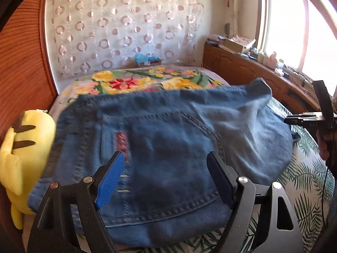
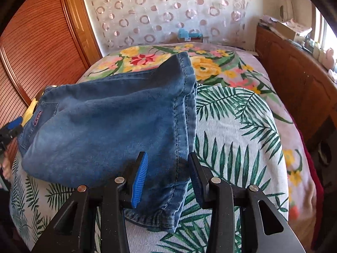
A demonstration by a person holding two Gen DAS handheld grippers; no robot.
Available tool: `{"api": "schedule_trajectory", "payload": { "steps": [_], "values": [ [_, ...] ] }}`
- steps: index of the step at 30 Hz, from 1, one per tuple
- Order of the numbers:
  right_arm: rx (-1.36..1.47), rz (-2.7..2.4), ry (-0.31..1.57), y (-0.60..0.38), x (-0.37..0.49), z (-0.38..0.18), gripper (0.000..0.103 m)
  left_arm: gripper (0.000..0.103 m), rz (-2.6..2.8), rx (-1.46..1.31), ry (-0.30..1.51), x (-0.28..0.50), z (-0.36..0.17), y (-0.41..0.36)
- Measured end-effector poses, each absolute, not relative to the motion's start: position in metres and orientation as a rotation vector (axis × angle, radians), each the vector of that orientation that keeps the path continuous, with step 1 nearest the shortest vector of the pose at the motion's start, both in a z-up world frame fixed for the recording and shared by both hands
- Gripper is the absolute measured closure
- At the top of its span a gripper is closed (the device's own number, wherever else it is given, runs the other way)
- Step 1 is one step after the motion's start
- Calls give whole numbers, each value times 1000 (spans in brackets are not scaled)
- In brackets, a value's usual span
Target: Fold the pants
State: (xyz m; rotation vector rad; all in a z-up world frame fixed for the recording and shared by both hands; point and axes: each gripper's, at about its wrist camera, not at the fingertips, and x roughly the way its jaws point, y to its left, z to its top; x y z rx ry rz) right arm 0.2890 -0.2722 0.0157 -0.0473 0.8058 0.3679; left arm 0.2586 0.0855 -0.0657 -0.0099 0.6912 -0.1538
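Note:
Folded blue jeans lie in a bundle on the bed, back pocket up. They also show in the right wrist view, with the leg hems at the near edge. My left gripper is open, its blue-padded fingers spread just above the pocket end. My right gripper is open over the hem end, with denim lying between its fingers. It also shows at the right edge of the left wrist view. The left gripper shows at the left edge of the right wrist view.
The bed has a palm-leaf cover and a floral blanket farther back. A yellow plush toy lies left of the jeans. A wooden slatted wall stands left. A cluttered wooden cabinet runs under the window at right.

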Motion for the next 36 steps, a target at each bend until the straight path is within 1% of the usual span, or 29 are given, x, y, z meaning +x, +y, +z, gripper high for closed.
{"api": "schedule_trajectory", "payload": {
  "steps": [2,3,5,6,9,14,22,23,24,25,27,28,30,33,36],
  "values": [
    [-47,373,818,-272,289,13,64,22,-159,-9,698,259,-70,83],
    [-47,379,822,-272,289,12,76,22,-164,-11,701,259,-72,82],
    [-52,386,828,-270,286,12,90,22,-167,-11,709,260,-75,81],
    [-53,399,823,-269,284,13,94,22,-168,-10,718,262,-77,81],
    [-65,424,801,-268,274,20,98,22,-175,-28,722,261,-77,81],
    [-52,413,756,-278,244,37,98,22,-179,-29,710,257,-76,82],
    [-52,369,802,-282,231,14,98,22,-170,-28,723,257,-77,83],
    [-40,365,801,-283,232,12,97,22,-167,-26,724,257,-77,83],
    [-35,361,798,-281,233,12,91,22,-164,-23,726,260,-77,83],
    [-34,354,793,-280,234,11,89,22,-161,-21,728,260,-76,83],
    [-37,350,797,-277,239,7,75,22,-158,-18,730,261,-76,83],
    [-35,351,800,-275,242,5,73,22,-156,-16,729,261,-76,83],
    [-23,338,819,-276,243,-2,63,22,-151,-10,728,261,-76,83],
    [-21,329,823,-276,241,-6,57,22,-148,-2,730,262,-77,82],
    [-22,325,821,-274,238,-6,55,22,-145,2,737,264,-78,82]
  ]
}}
